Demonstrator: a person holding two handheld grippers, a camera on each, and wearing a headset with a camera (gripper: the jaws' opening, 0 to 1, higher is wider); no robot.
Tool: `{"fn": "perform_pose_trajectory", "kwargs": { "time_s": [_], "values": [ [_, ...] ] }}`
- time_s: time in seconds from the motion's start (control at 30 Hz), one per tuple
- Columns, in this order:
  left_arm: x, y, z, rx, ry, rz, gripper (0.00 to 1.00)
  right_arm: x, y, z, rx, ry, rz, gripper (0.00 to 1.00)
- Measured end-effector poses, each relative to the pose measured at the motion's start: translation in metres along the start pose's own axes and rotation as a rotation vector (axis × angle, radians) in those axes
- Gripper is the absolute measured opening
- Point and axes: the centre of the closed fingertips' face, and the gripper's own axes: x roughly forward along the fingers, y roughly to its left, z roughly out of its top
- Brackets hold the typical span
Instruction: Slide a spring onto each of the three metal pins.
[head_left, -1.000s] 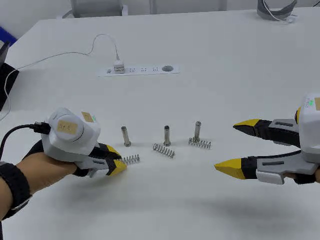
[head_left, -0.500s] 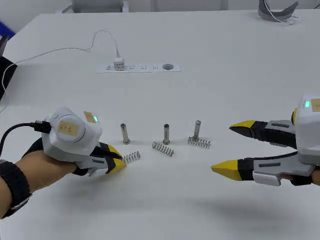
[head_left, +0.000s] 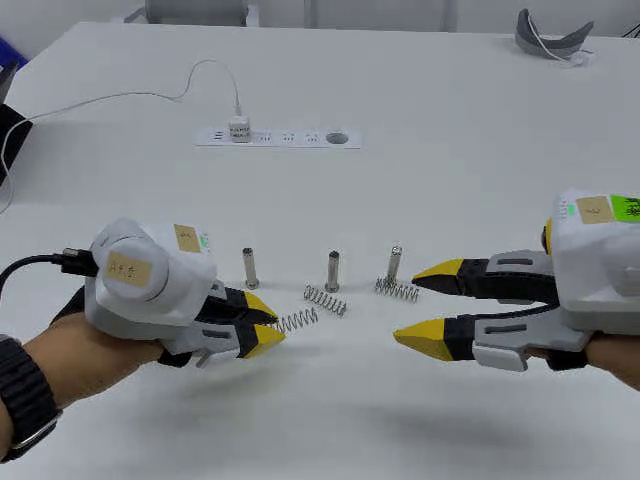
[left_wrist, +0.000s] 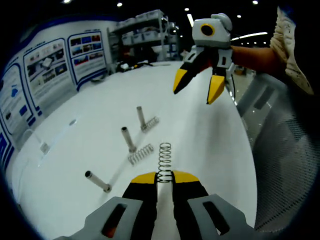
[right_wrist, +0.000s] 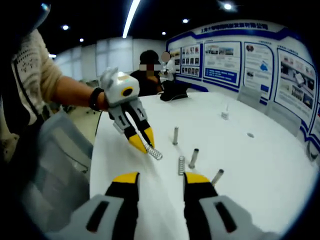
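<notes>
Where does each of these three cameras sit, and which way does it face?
Head view: worn on the person's head, facing forward and down at the table; left gripper and right gripper show.
Left gripper view: on the left gripper, looking along its jaws, shut on a spring, towards the right gripper and the right arm behind it.
Right gripper view: on the right gripper, looking past its open jaws at the left gripper and the left arm.
Shared: both gripper views show the three pins.
</notes>
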Motion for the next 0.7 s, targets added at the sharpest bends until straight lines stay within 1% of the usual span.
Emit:
{"fn": "perform_pose_trajectory", "kwargs": {
  "time_s": [0.03,0.1,0.27,0.43,0.53,0.6,0.7],
  "values": [
    [0.000,-0.004,0.005,0.006,-0.017,-0.010,0.10,0.004,0.004,0.002,-0.008,0.001,0.012,0.35],
    [-0.001,-0.011,0.011,0.022,-0.034,-0.026,0.10,0.009,0.009,0.003,-0.031,0.001,0.028,0.32],
    [-0.002,-0.024,0.022,0.057,-0.063,-0.056,0.10,0.017,0.017,0.001,-0.042,0.007,0.062,0.30],
    [-0.002,-0.032,0.033,0.075,-0.093,-0.080,0.10,0.019,0.022,0.001,-0.058,0.011,0.085,0.26],
    [-0.002,-0.035,0.038,0.088,-0.103,-0.089,0.10,0.020,0.024,0.001,-0.059,0.008,0.094,0.25],
    [-0.002,-0.036,0.041,0.094,-0.110,-0.091,0.10,0.020,0.025,0.001,-0.061,0.010,0.103,0.23],
    [-0.003,-0.039,0.046,0.095,-0.123,-0.098,0.10,0.020,0.028,0.000,-0.058,0.009,0.114,0.21]
  ]
}}
